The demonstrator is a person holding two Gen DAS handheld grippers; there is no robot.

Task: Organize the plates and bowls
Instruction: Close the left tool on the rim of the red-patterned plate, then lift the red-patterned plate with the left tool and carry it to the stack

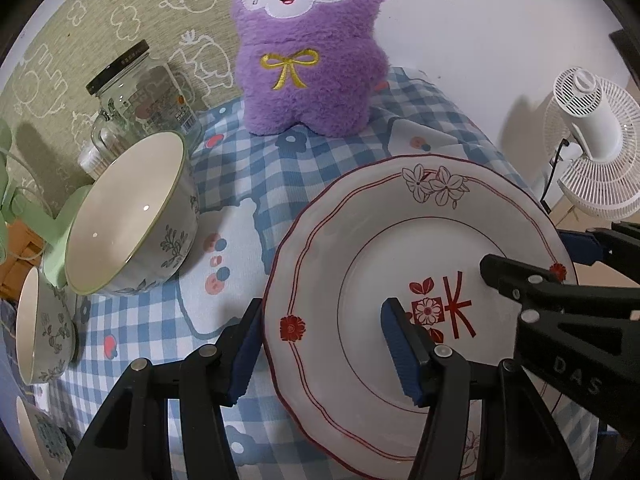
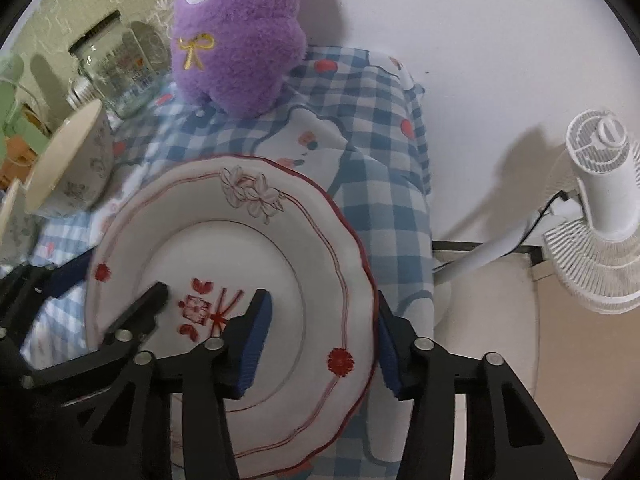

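A white plate (image 1: 400, 220) (image 2: 200, 216) with a red scalloped edge and a red flower mark lies on the blue checked cloth, over a second plate (image 2: 280, 456) of the same pattern. My left gripper (image 1: 324, 312) (image 2: 122, 276) straddles its left rim, one blue pad against the outer edge and one inside the well. On the opposite rim my right gripper (image 2: 322, 300) (image 1: 528, 252) is closed the same way. A large floral bowl (image 1: 132, 216) (image 2: 60, 156) stands to the left. A smaller bowl (image 1: 36, 320) sits nearer, at the left edge.
A purple plush toy (image 1: 308, 60) stands at the back of the table, with a glass jar (image 1: 140, 92) to its left. A white fan (image 1: 592, 140) stands off the table's right edge. The cloth (image 1: 240, 184) hangs over that side.
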